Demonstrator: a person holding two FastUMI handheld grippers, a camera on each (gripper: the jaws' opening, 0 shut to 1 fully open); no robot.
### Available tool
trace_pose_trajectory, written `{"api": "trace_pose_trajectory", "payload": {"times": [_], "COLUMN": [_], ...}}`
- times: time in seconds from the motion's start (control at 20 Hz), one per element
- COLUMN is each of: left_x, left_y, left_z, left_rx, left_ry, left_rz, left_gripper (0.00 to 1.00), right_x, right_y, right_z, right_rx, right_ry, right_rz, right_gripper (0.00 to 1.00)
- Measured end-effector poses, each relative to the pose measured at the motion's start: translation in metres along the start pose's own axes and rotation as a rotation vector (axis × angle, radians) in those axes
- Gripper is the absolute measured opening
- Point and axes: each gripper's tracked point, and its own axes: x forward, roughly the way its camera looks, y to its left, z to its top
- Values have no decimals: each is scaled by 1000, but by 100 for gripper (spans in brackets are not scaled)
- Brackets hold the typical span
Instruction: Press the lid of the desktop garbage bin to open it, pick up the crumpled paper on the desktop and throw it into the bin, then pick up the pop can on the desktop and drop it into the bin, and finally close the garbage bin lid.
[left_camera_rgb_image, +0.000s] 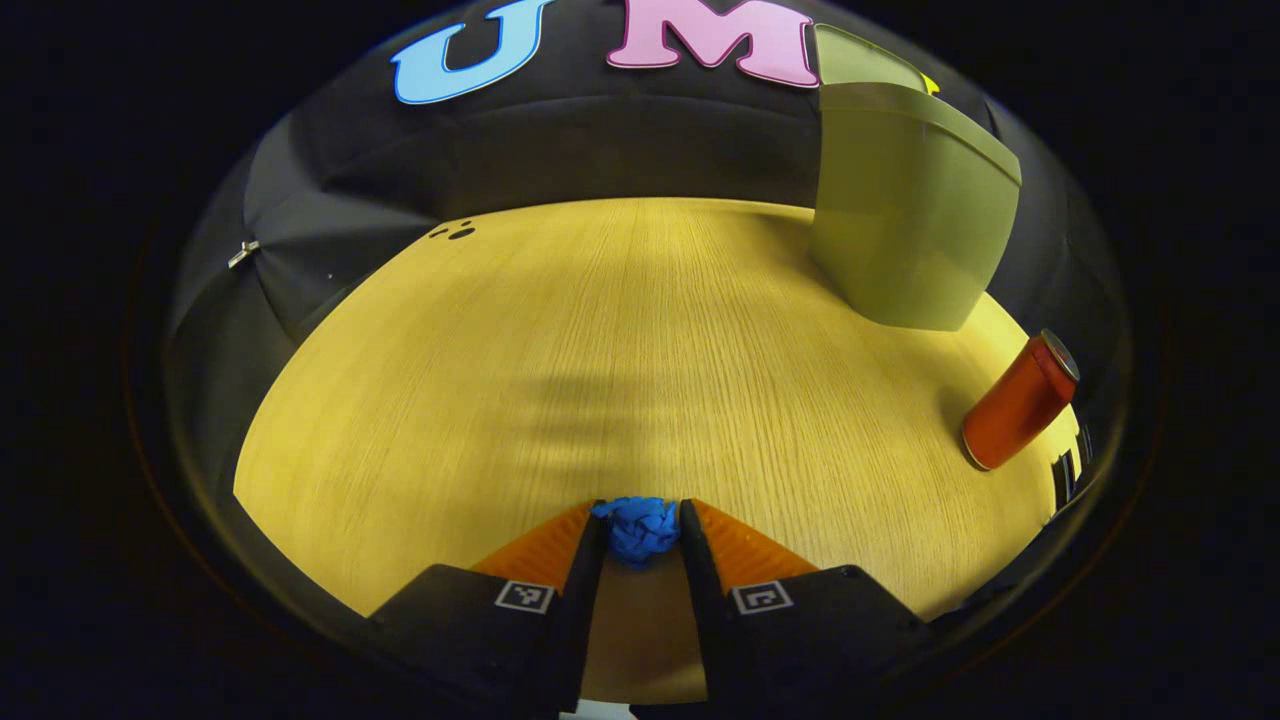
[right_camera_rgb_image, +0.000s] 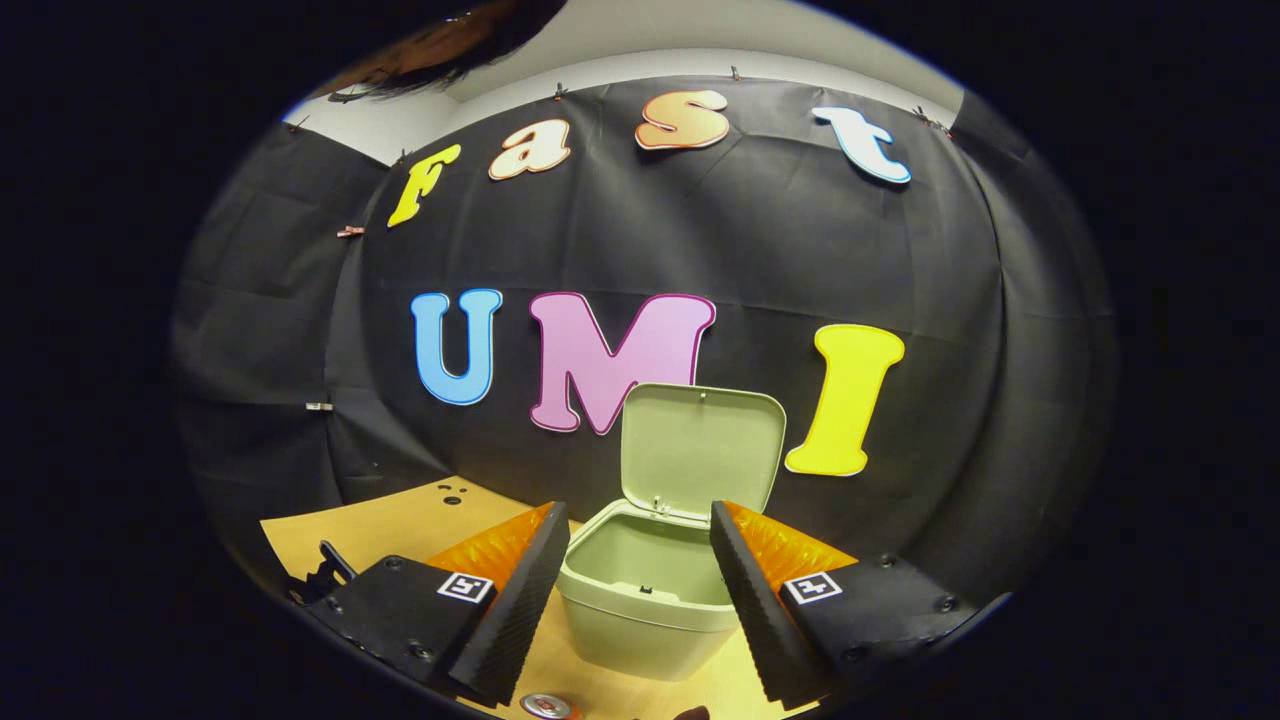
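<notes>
The garbage bin (right_camera_rgb_image: 648, 590) stands on the wooden worktop (left_camera_rgb_image: 600, 350) with its lid (right_camera_rgb_image: 700, 445) swung up and back, nearly upright against the booth's wall. What can be seen of its inside is bare; the bottom is partly hidden by the front rim.

The left gripper (left_camera_rgb_image: 642, 528) is low over the worktop, and its jaws are clenched on the crumpled paper (left_camera_rgb_image: 640, 530), a small blue wad pinched right at the tips with both fingers pressing its sides. From there the bin sits well off to the far right, and the pop can (left_camera_rgb_image: 1020, 402) stands nearer on the right, apart from the bin and leaning in the fisheye picture.

The right gripper (right_camera_rgb_image: 640, 590) hangs in front of the bin with its jaws spread wide, grasping nothing; the bin shows between them. The can's top peeks in just below, at the bottom edge of the right gripper view.
</notes>
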Motion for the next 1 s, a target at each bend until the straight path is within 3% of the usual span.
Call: {"api": "trace_pose_trajectory", "payload": {"times": [0.15,0.4,0.65,0.95,1.0], "left_x": [-2,-22,-66,-118,-127], "left_y": [6,11,10,8,6], "left_z": [6,43,123,234,252], "left_rx": [8,-6,-30,-37,-39], "left_ry": [-9,-78,-239,-470,-506], "left_rz": [3,21,18,20,18], "left_gripper": [40,41,43,39,42], "right_x": [-1,-2,-1,1,1], "right_y": [-1,2,12,15,14], "right_z": [-1,0,-1,3,3], "right_rx": [-6,-31,-27,16,17], "right_ry": [1,-5,-9,-18,-19], "right_rz": [-3,10,37,50,47], "right_gripper": [90,90,90,90,90]}}
